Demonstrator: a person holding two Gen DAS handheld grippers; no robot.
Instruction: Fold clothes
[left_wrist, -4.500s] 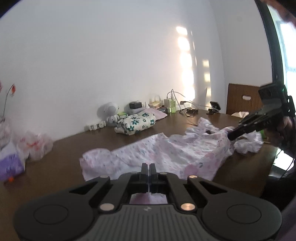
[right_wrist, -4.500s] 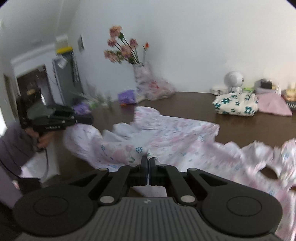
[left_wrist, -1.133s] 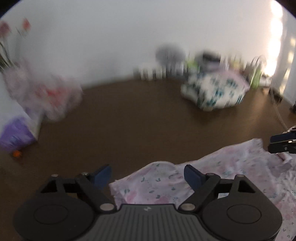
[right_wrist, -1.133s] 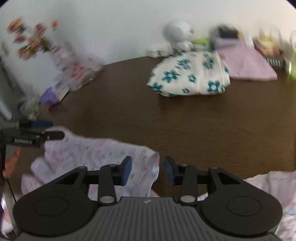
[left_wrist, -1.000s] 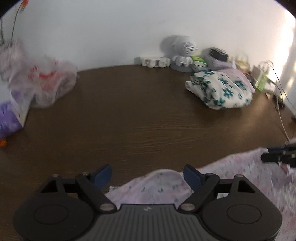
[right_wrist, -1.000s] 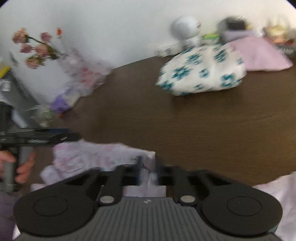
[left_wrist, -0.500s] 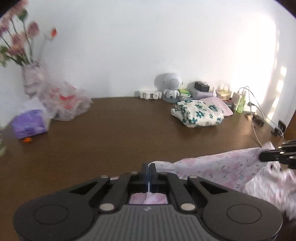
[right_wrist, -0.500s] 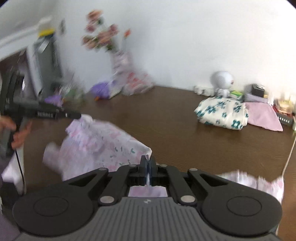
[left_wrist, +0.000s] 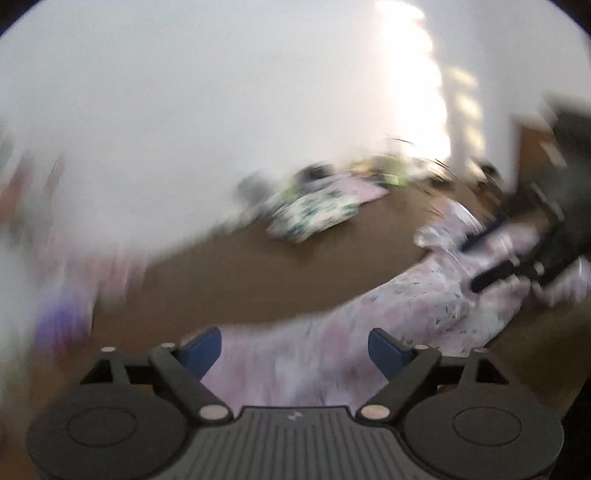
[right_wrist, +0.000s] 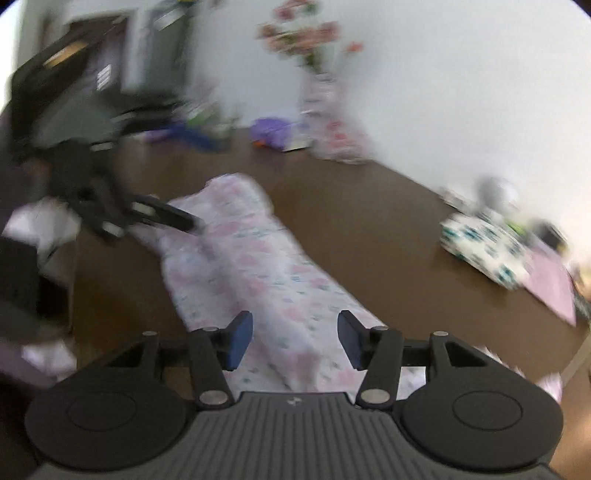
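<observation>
A pink floral garment (left_wrist: 406, 306) lies in a long folded band on the brown table (left_wrist: 258, 280). My left gripper (left_wrist: 295, 345) hovers over one end of it, jaws opening, blue pads wide apart and clear of the cloth. In the right wrist view the same garment (right_wrist: 258, 266) runs away from my right gripper (right_wrist: 295, 339), whose jaws are opening over the cloth without pressing on it. Each view shows the other gripper over the far end: the right gripper (left_wrist: 491, 258) and the left gripper (right_wrist: 162, 216). Both views are blurred by motion.
A folded white cloth with teal flowers (right_wrist: 484, 247) and a pink folded cloth (right_wrist: 550, 288) lie near the wall. A vase of flowers (right_wrist: 314, 74), plastic bags and a purple pack (right_wrist: 273, 129) stand at the table's far end.
Both grippers were shut on the garment half a second ago and have let it go. The cloth now lies flat in a band. Both views have rolled and swung sideways.
</observation>
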